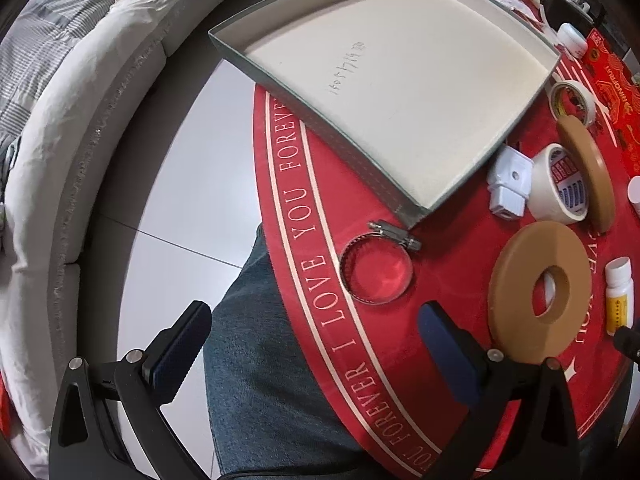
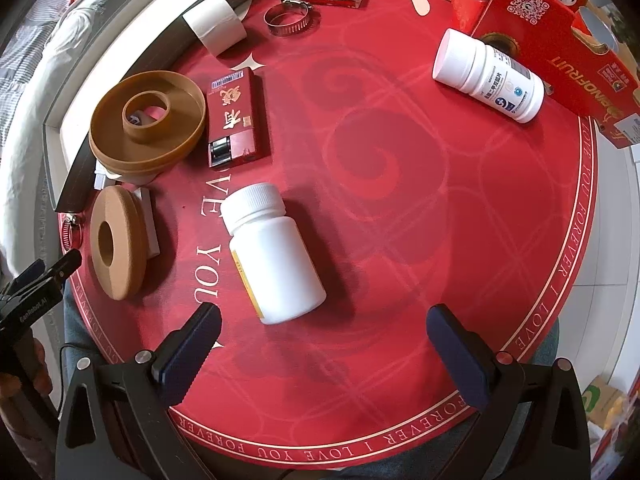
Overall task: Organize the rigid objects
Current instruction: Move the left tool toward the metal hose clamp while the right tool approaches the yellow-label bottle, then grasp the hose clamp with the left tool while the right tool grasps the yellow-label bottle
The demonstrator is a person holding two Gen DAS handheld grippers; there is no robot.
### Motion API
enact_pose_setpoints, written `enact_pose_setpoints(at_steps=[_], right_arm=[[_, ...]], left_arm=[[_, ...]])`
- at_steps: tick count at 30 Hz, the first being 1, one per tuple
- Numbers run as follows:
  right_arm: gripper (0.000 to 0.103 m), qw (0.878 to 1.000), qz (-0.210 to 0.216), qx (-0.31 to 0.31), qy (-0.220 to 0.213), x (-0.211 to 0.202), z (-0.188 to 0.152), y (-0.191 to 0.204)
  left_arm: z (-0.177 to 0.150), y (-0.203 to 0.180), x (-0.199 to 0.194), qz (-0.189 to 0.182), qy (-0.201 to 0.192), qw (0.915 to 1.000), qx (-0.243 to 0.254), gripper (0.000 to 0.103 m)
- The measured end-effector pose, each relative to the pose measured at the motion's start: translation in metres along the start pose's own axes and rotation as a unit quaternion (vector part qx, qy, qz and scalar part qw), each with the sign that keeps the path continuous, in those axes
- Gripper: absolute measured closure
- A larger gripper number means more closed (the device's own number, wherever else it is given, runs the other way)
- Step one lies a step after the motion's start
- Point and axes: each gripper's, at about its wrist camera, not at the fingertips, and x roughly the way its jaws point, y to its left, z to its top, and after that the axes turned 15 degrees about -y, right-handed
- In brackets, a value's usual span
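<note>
An empty shallow grey box (image 1: 472,168) with a cream floor lies on the round red table. A metal hose clamp (image 1: 376,268) rests just before its near corner, ahead of my open left gripper (image 1: 316,334). To the right lie a tan ring (image 1: 540,294), a second tan ring (image 1: 588,172) on edge, two tape rolls (image 1: 560,184) and a white plug (image 1: 510,182). In the right wrist view a white bottle (image 2: 274,256) lies on its side just ahead of my open right gripper (image 2: 324,330). A second white bottle (image 2: 490,76) lies at the far right.
A red lighter (image 2: 236,118), a tan spool (image 2: 148,124), a tan ring (image 2: 118,242) and another hose clamp (image 2: 290,18) lie left and far. A red carton (image 2: 560,40) stands at the back right. A person's jeans-clad leg (image 1: 256,360) is under the table's edge, a sofa (image 1: 80,120) to the left.
</note>
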Motion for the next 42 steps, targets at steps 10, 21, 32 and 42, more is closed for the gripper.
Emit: enact_pose_setpoints(at_steps=[10, 21, 32, 42], right_arm=[[0.000, 1.000, -0.012, -0.020, 0.007, 0.019, 0.004, 0.004], [0.000, 0.996, -0.026, -0.086, -0.007, 0.040, 0.018, 0.028], [0.000, 0.995, -0.023, -0.098, -0.016, 0.037, 0.011, 0.029], [0.066, 0.990, 0.003, -0.128, -0.051, 0.017, -0.009, 0.046]], left_arm=[[0.006, -0.019, 0.006, -0.041, -0.011, 0.9991, 0.006, 0.000], [0.012, -0.038, 0.004, -0.079, -0.050, 0.9955, 0.017, 0.000], [0.001, -0.039, 0.005, -0.076, -0.036, 0.9964, 0.013, 0.009], [-0.006, -0.050, -0.017, -0.100, -0.029, 0.9944, 0.016, 0.065]])
